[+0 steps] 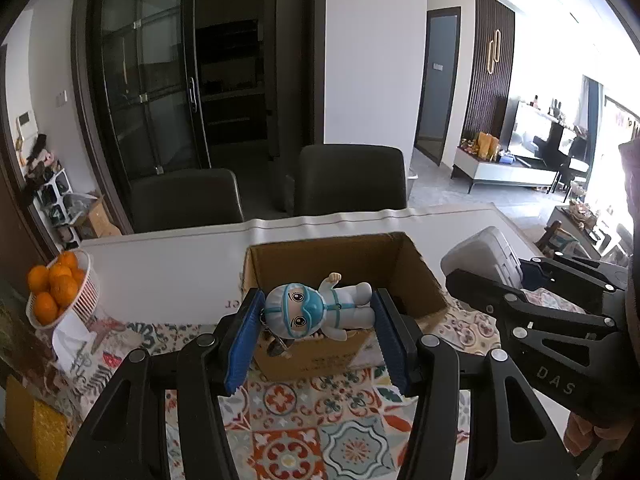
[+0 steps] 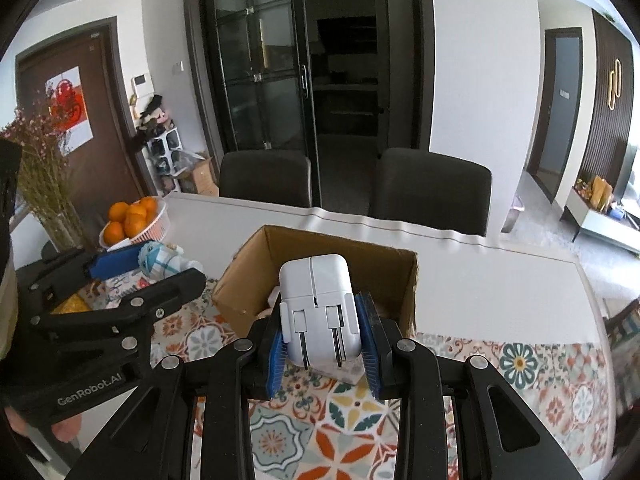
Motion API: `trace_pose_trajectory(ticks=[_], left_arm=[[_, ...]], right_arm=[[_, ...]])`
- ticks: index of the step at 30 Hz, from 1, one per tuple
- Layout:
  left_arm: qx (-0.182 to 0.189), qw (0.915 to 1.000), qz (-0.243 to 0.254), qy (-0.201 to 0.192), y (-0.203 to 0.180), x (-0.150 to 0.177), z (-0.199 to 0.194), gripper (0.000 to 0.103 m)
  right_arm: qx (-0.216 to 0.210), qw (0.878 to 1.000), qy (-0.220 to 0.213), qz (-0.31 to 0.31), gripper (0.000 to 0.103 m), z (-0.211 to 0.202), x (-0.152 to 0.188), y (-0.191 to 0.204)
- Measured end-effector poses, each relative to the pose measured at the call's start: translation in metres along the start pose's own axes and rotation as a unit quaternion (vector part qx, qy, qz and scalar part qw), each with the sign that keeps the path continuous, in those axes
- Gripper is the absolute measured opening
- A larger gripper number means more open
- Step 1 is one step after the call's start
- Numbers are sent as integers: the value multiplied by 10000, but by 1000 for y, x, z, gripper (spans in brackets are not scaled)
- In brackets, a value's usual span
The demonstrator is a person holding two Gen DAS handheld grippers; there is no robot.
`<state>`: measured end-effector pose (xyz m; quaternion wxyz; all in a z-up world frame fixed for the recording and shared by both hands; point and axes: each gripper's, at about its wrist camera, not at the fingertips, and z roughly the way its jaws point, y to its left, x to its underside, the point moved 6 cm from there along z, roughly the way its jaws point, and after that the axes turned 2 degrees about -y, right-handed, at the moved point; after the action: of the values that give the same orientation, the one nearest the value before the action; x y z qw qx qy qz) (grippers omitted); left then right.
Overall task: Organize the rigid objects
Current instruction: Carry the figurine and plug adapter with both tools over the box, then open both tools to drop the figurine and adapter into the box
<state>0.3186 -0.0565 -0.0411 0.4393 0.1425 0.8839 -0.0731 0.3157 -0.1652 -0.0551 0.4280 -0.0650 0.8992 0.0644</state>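
Observation:
My left gripper is shut on a small doll in white and blue protective gear, held lying sideways over the near edge of an open cardboard box. My right gripper is shut on a white power adapter with its two prongs pointing toward the camera, held in front of the same box. The right gripper and adapter show at the right of the left wrist view. The left gripper and doll show at the left of the right wrist view.
The box stands on a patterned tablecloth over a white table. A white basket of oranges sits at the table's left end, next to a vase of dried flowers. Two dark chairs stand behind the table.

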Motion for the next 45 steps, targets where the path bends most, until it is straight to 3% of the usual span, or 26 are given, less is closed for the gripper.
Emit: trace_pose_trajectory(ticks=[16,31,36,45], left_arm=[[182,9981,-256,527,22,-16,75,54],[-60,9907,-142,1352,37,8,144,54],[-105,9871,-1,1599,31,18,162,54],[-239,9835,0,1792,29,29,169,58]], right_arm=[[-27,9978,652,83,32,71,-14,-12],[-65,9827,1846,122,32,148,19,-24],[12,9768,2138,91,32,160,34,-31],[89,9749,2222,71,32,162,39,-35]])
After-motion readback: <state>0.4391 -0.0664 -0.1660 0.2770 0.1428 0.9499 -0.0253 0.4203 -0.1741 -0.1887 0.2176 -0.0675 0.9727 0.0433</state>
